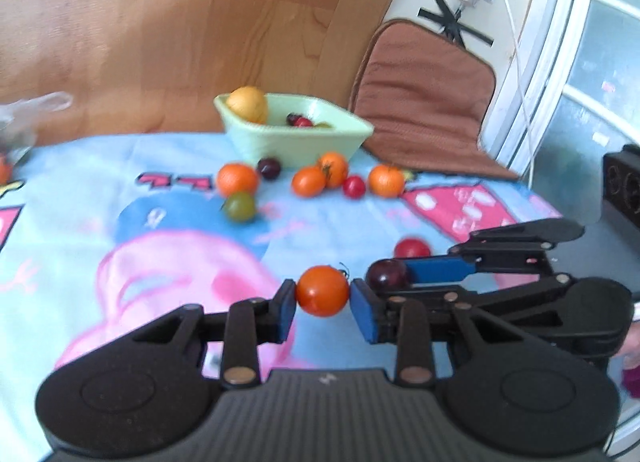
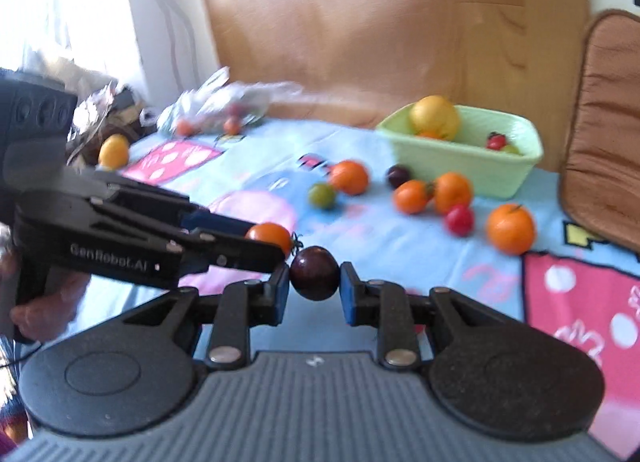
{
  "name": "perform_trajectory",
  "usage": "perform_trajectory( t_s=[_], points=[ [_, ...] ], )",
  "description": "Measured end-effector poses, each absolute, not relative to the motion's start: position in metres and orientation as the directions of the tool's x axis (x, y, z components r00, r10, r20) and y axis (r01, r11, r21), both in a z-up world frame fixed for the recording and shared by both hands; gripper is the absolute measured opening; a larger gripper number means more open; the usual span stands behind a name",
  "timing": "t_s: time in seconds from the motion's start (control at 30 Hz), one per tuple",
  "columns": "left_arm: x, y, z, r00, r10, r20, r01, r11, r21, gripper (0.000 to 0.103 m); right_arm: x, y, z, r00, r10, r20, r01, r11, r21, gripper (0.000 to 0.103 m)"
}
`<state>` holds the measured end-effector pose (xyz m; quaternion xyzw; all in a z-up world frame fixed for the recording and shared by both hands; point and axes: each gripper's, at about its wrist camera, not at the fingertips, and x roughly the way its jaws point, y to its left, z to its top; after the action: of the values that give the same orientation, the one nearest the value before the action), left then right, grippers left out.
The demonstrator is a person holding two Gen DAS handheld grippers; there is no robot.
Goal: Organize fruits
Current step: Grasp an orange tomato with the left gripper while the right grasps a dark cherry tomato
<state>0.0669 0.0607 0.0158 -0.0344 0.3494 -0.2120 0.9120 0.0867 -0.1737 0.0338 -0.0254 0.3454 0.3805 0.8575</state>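
My left gripper (image 1: 322, 297) is shut on a small orange tomato (image 1: 322, 291), held above the cartoon-print cloth (image 1: 160, 198). Close on its right, my right gripper (image 2: 315, 280) is shut on a dark purple tomato (image 2: 314, 272); the same purple tomato (image 1: 387, 274) shows in the left wrist view. A pale green basket (image 1: 296, 138) stands at the far side with a yellow fruit (image 1: 247, 104) and a few small fruits inside. In front of it lie several loose orange, red, green and purple tomatoes (image 1: 308, 181). A red tomato (image 1: 412, 248) lies near the right gripper.
A chair with a brown cushion (image 1: 424, 102) stands right of the basket. A wooden panel (image 1: 200, 22) rises behind the table. At the far left lie a clear plastic bag with small fruits (image 2: 224, 110) and a yellow fruit (image 2: 114, 150).
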Motion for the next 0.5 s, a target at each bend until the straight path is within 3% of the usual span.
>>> perform_trajectory(
  t_s=[0.23, 0.5],
  points=[
    [0.042, 0.076, 0.002, 0.674, -0.395, -0.624, 0.339, 0.916, -0.214, 0.032, 0.058, -0.165, 0.021, 0.477, 0.596, -0.646, -0.665, 0.725, 0.179, 0.030],
    [0.030, 0.061, -0.004, 0.741, -0.331, -0.584, 0.341, 0.935, -0.097, 0.044, 0.042, -0.160, 0.015, 0.563, 0.563, -0.605, -0.639, 0.761, 0.113, 0.032]
  ],
)
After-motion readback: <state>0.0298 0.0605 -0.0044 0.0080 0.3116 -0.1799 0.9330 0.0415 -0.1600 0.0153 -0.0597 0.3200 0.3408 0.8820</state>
